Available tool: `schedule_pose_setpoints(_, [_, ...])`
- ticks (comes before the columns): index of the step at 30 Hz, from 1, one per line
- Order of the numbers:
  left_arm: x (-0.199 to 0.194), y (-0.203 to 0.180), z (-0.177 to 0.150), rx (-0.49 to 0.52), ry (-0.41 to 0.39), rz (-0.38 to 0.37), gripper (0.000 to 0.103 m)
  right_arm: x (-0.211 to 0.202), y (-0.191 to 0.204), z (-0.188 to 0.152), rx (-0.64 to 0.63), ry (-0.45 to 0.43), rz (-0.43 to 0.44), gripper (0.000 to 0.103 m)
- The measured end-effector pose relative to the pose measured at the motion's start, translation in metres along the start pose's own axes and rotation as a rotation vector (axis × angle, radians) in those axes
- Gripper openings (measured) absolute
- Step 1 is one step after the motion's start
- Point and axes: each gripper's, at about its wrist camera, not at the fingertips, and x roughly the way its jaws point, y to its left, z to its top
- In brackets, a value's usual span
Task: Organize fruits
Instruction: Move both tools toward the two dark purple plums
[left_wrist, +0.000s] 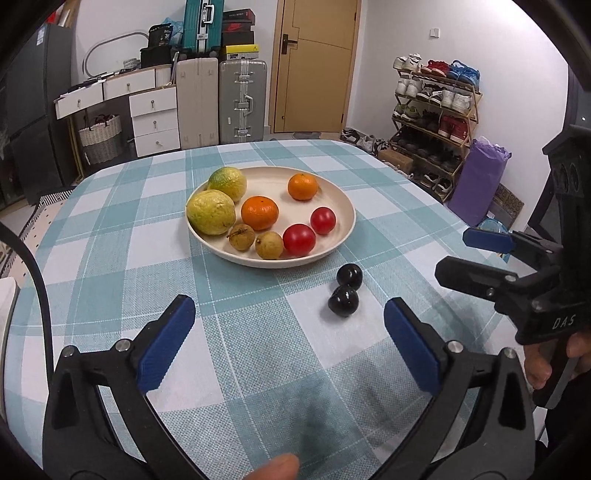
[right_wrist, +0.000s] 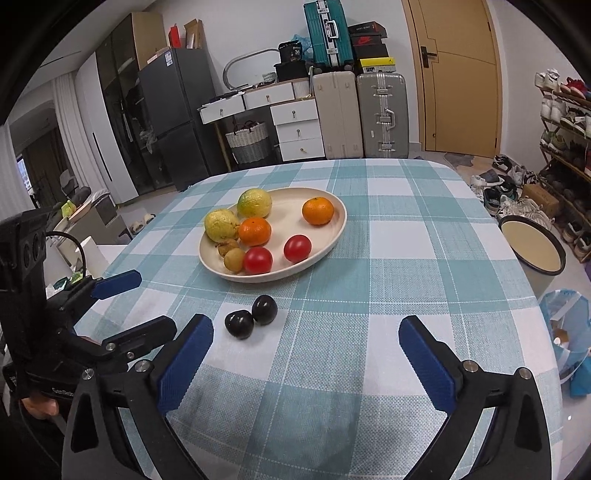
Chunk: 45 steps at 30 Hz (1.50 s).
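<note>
— While both grippers hang wide open and empty, which goes first?
— I'd say the right gripper (right_wrist: 306, 354): the two dark plums (right_wrist: 251, 315) lie touching on the cloth, just short of the plate (right_wrist: 332, 236). Take the nearer one alone, squeezing gently.

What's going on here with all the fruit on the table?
A person holds a gripper in each hand over a checked tablecloth, sorting fruit. The left gripper and the right gripper are both open and hold nothing. A plate already carries two green-yellow fruits, two oranges, two tomatoes and two small brown fruits. Two dark plums sit touching each other on the cloth just in front of the plate, not yet picked up.
</note>
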Motion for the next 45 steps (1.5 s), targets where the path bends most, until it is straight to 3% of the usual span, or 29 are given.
schedule_pose_setpoints(39, [0.047,-0.019,-0.001,0.023,0.144,-0.042,0.101,0.001,-0.025,0.0,0.072,0.007,-0.014,0.103])
schedule_pose_setpoints(42, [0.051,-0.022,0.001,0.037,0.151,-0.054,0.093,0.001,-0.028,0.0,0.08,0.008,-0.014,0.103])
schedule_pose_setpoints(45, [0.058,-0.028,0.004,0.059,0.168,-0.066,0.077,0.001,-0.028,0.0,0.083,0.008,-0.015,0.103])
